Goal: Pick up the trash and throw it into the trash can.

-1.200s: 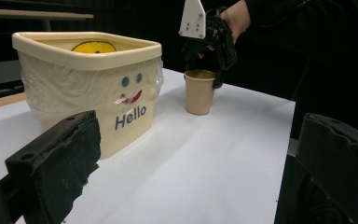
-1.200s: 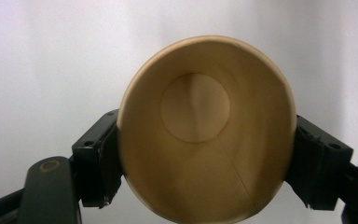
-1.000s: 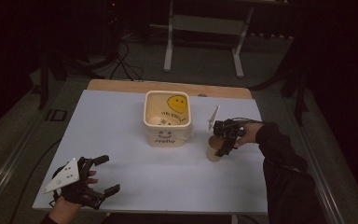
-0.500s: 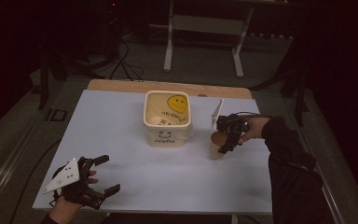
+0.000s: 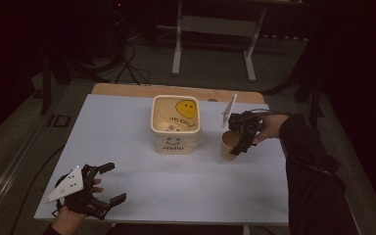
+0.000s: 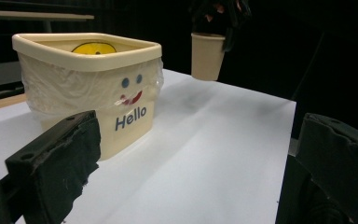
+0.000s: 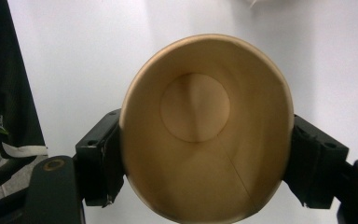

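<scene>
Dim throughout in the high view, with black surroundings and only the white counter (image 5: 142,186) catching soft light from above. Grainy, low in contrast. Faint, diffuse shadows, no glare. Brighter in both gripper views; near jaws soft and out of focus, paper cup (image 7: 205,130) reasonably sharp.

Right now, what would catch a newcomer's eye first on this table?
The cream bin with a smiley face and "Hello" on its front stands mid-table, lined with clear plastic. To its right, the right gripper clamps an empty paper cup by its sides, lifted clear of the white tabletop. The left gripper rests open at the near-left corner.
</scene>
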`<state>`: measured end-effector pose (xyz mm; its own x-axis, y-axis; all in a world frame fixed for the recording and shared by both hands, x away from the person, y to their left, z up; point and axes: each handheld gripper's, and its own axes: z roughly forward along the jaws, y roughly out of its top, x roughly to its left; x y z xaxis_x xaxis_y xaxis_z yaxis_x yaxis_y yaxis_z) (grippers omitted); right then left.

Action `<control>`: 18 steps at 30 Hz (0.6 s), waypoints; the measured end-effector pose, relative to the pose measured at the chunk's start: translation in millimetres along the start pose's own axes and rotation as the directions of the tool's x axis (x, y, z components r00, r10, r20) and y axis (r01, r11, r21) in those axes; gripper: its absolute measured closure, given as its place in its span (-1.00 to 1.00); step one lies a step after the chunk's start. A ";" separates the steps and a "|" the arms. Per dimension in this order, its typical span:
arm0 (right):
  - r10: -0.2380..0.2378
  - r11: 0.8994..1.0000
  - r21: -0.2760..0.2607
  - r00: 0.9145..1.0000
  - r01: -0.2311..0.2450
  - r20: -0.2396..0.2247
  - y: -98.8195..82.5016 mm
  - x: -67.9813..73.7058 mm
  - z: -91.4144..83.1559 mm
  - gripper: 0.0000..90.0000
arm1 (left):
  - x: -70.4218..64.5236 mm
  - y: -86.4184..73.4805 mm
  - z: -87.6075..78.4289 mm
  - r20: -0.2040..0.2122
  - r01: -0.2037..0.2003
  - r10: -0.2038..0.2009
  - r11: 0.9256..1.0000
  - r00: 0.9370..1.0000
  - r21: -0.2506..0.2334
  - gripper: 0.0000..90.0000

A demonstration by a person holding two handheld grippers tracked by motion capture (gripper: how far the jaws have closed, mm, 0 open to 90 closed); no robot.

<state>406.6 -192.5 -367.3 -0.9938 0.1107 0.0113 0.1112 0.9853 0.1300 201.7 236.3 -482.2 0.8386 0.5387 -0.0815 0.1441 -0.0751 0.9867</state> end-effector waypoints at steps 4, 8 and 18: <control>-0.008 1.000 -0.009 1.000 0.008 0.013 4.1 0.7 -9.9 -0.46 | -0.1 -0.1 0.1 0.000 0.000 0.000 1.000 1.000 0.000 -0.98; -0.010 1.000 -0.007 1.000 0.010 0.011 8.0 0.6 -16.9 -0.45 | -0.6 0.0 0.2 0.004 -0.002 0.002 1.000 1.000 0.001 -0.98; -0.022 0.999 -0.027 0.999 0.022 0.028 16.3 0.4 -31.9 -0.45 | -0.6 0.4 0.3 0.005 -0.006 0.006 1.000 1.000 0.001 -0.98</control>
<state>407.9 -180.5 -333.6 -0.9955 0.0929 -0.0196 0.0887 0.9837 0.1567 201.4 235.7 -481.7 0.8419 0.5341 -0.0766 0.1399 -0.0790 0.9870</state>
